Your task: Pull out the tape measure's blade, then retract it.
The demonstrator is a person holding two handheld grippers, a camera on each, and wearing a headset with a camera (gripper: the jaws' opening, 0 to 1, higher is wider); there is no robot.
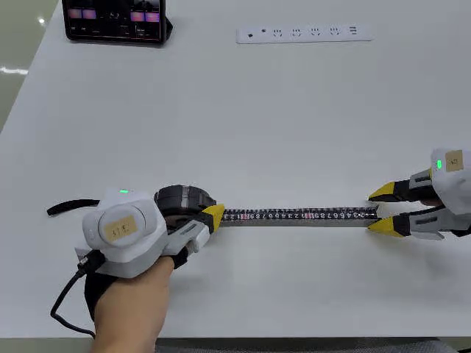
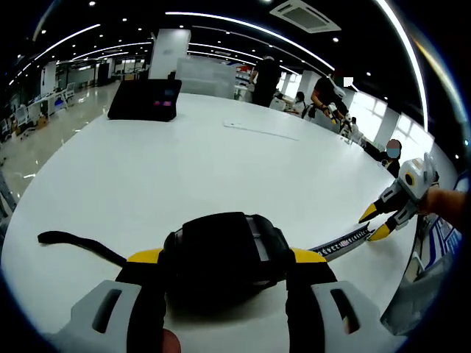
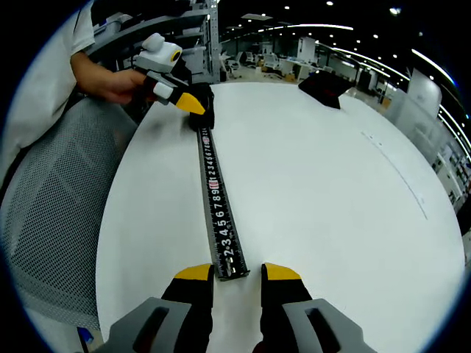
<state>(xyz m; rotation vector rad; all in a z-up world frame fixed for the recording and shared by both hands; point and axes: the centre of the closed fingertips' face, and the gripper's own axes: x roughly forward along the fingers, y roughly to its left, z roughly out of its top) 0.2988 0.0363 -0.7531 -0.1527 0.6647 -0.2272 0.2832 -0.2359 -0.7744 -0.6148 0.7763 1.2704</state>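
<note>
Black round tape measure (image 1: 184, 200) sits on the white worktop (image 1: 221, 110), clamped between the yellow-tipped jaws of the left gripper (image 2: 227, 257). Its dark numbered blade (image 1: 298, 215) lies drawn out flat from the case. The blade's end is just at the right gripper (image 1: 383, 209), whose jaws stand parted, clasping nothing.

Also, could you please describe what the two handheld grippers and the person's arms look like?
Both the left gripper and right gripper have white rounded housings, each with a tan label sticker and a green light, and black jaws tipped yellow. A black cable trails from the left one. The person wears a white short sleeve.
</note>
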